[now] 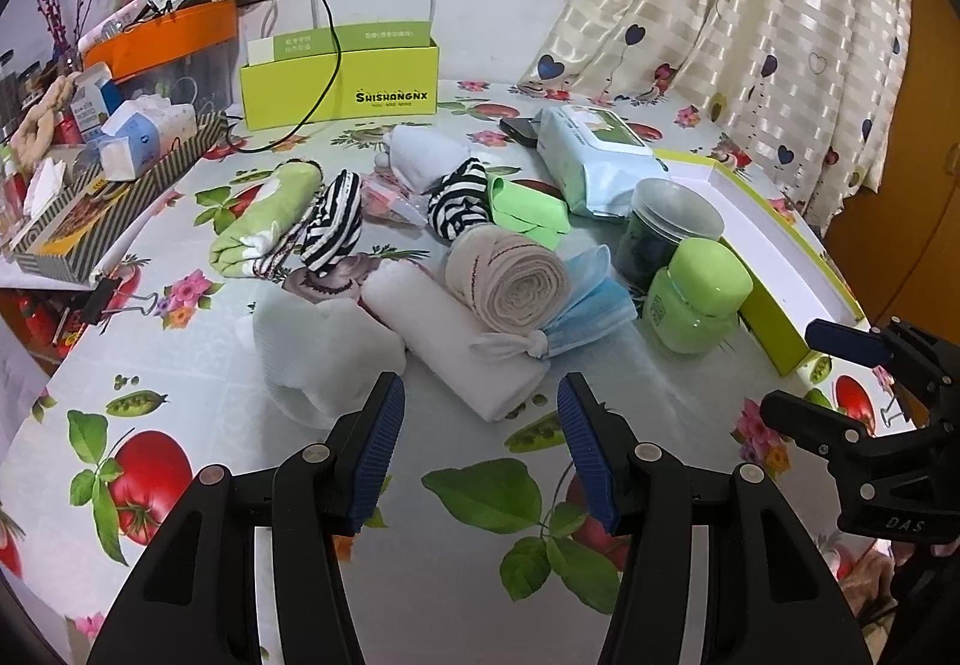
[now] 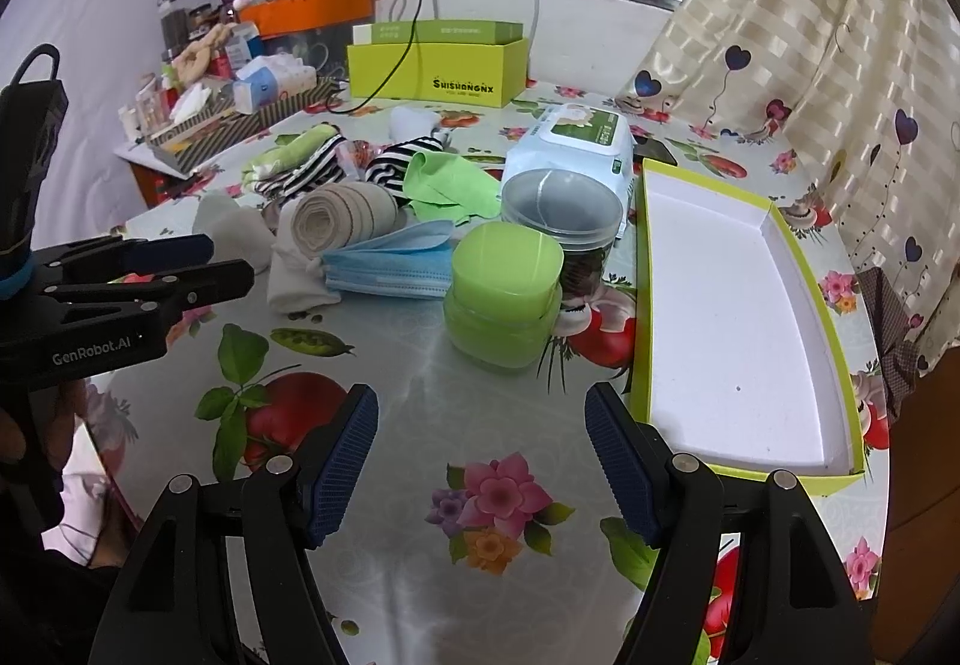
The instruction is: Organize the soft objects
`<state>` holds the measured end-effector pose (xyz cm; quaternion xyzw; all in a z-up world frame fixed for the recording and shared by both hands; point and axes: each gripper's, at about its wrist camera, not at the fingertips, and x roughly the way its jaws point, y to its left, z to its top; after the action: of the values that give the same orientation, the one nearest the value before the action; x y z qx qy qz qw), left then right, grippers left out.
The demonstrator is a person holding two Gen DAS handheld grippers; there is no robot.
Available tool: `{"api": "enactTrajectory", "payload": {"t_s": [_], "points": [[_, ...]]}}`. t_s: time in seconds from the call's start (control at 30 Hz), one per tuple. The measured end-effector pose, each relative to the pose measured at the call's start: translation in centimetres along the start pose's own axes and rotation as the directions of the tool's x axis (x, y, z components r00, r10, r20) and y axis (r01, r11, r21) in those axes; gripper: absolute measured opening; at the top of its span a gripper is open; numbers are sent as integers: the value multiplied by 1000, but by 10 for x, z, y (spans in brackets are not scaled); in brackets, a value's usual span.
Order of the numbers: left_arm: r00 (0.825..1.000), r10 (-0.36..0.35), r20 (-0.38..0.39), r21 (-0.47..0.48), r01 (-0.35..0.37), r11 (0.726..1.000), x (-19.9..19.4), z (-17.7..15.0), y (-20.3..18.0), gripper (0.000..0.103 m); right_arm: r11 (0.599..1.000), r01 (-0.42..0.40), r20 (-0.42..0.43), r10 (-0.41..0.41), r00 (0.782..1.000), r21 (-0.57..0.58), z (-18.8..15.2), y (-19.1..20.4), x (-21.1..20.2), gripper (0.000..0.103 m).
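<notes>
Both grippers, left and right, hover with jaws spread wide and empty over the flowered counter. Just ahead of the left one lies a heap of soft things: a white towel, a beige roll resting on it, a blue mask and striped socks. A lime tray beside the right gripper holds nothing; a green jar stands capped, touching a clear tub with something dark inside.

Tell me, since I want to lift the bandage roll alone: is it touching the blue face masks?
Touching. In the right wrist view the bandage roll lies against the stack of blue face masks, no gap between them; the left wrist view shows the same overlap.
</notes>
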<state>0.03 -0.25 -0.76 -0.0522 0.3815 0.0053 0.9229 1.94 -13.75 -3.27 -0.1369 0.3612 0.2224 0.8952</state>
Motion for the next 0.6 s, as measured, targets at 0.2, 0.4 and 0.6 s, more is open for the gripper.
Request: {"api": "enactTrajectory", "payload": {"t_s": [0.2,0.4,0.6], "points": [[1000,-11,-2,0,11,1000,-2,0,-1,54,1000,0,2,0,1000,-1,0,0,-1,72],[1000,-25,-3,-17,25,1000,-3,1,1,54,1000,-1,3,1,1000,0,0,0,-1,72],[999,-37,-3,-27,37,999,-4,0,3,54,1000,-2,2,2,1000,-5,0,0,-1,72]]}}
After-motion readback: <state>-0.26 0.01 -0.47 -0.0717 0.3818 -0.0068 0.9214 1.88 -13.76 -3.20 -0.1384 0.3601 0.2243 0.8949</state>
